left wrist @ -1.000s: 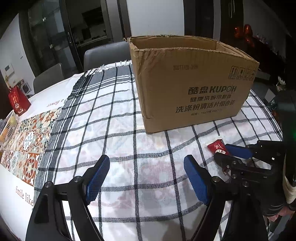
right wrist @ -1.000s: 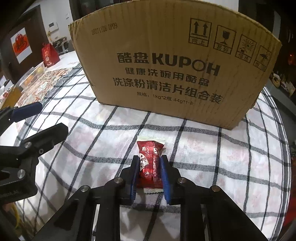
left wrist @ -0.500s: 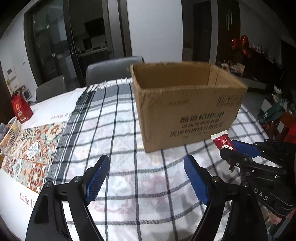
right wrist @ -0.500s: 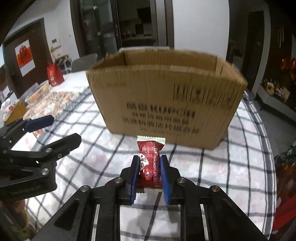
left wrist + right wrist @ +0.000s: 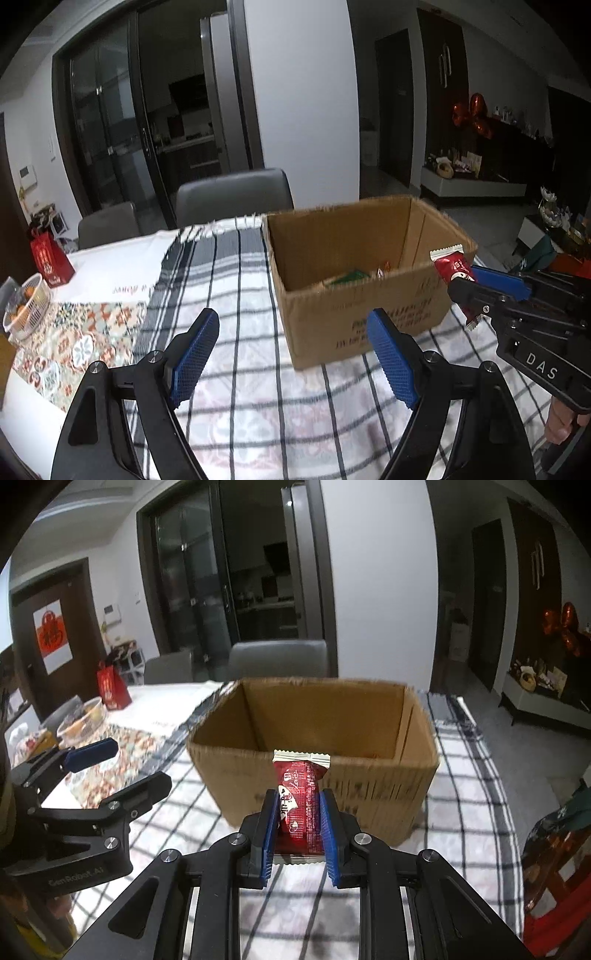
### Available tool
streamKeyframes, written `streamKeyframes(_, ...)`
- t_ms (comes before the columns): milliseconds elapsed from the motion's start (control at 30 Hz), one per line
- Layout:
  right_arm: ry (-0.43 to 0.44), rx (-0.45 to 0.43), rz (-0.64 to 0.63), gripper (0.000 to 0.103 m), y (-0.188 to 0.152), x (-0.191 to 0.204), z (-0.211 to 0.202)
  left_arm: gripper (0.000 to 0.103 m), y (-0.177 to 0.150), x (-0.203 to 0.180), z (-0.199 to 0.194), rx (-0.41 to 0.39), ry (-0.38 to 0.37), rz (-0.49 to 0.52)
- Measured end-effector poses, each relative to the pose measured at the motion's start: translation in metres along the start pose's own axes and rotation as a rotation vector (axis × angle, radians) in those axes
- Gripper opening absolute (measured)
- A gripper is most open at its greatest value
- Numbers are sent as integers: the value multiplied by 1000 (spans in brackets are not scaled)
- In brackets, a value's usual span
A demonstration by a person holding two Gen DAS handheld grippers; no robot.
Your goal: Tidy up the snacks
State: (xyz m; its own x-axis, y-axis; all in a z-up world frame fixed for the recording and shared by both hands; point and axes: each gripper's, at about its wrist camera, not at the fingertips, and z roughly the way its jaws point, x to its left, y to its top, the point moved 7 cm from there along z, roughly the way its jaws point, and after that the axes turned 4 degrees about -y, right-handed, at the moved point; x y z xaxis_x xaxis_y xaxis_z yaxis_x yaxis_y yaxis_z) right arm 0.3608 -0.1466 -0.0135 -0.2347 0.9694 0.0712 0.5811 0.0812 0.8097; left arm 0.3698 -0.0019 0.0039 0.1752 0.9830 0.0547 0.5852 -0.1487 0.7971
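Observation:
My right gripper point(image 5: 297, 808) is shut on a red snack packet point(image 5: 298, 797) and holds it in the air in front of the near wall of an open cardboard box point(image 5: 369, 797). In the left wrist view the packet point(image 5: 453, 266) and right gripper point(image 5: 476, 284) hang at the box's right front corner. The box point(image 5: 332, 314) holds a few snacks point(image 5: 351, 276) on its floor. My left gripper point(image 5: 295, 354) is open and empty above the checked tablecloth point(image 5: 240, 369), to the left of the box; it also shows in the right wrist view point(image 5: 118, 764).
A white basket point(image 5: 26, 306) and a red gift bag point(image 5: 50, 260) stand at the table's far left. Grey chairs point(image 5: 232, 197) stand behind the table. A patterned runner point(image 5: 74, 332) lies left of the checked cloth. Red and green items point(image 5: 554, 834) sit off the table's right edge.
Both grippers have risen well above the table. The right gripper has lifted the red packet from the cloth up to the height of the box rim. The box's inside now shows.

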Motion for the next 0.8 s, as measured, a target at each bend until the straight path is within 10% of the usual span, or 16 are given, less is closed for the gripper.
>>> streamKeyframes(567, -96, -60, 1, 25, 64, -28, 32, 82, 48, 7, 31, -36, 17, 0)
streamKeyframes(633, -114, -63, 14, 41, 68, -35, 35, 82, 51, 9, 35, -36, 17, -10)
streamKeyframes(800, -116, -70, 15, 42, 67, -36, 29, 82, 51, 8, 35, -41, 21, -11)
